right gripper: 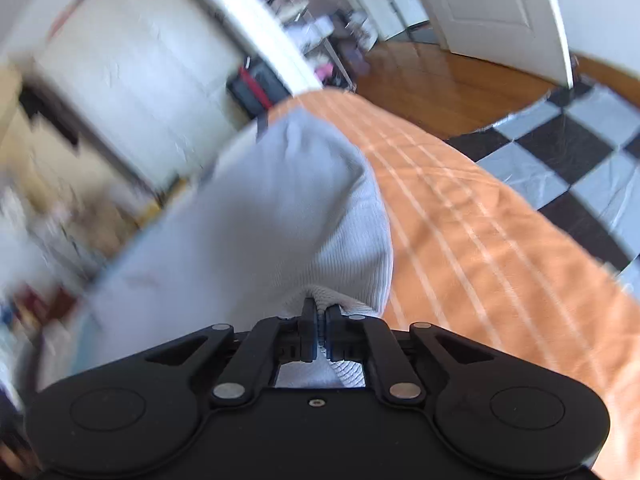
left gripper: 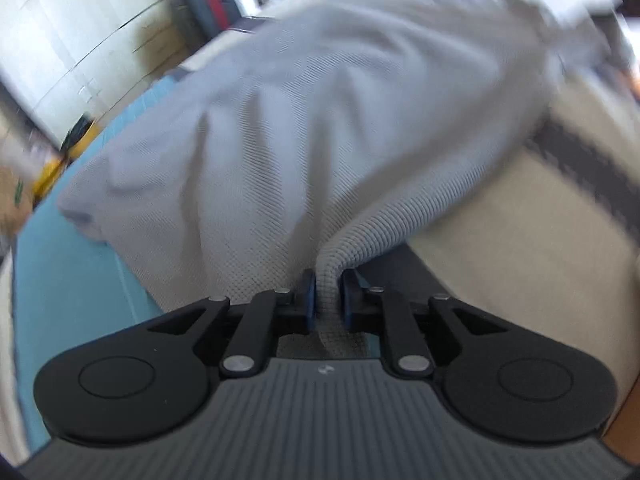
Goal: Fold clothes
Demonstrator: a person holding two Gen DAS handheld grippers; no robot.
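Note:
A light grey knit garment [left gripper: 304, 120] stretches away from my left gripper [left gripper: 328, 296], lifted and draped over the bed. Its ribbed hem is pinched between the blue pads, so the left gripper is shut on it. In the right wrist view the same grey garment [right gripper: 256, 216] rises from my right gripper [right gripper: 320, 332], whose jaws are shut on another ribbed edge of the cloth. The far end of the garment is blurred in both views.
Under the garment lie a teal sheet [left gripper: 68, 280] and a cream blanket with a dark stripe [left gripper: 560, 208]. An orange striped cover [right gripper: 480, 220] spreads to the right, with a black-and-white checkered floor [right gripper: 568, 136] and wooden floor beyond. A white door [right gripper: 492, 8] stands behind.

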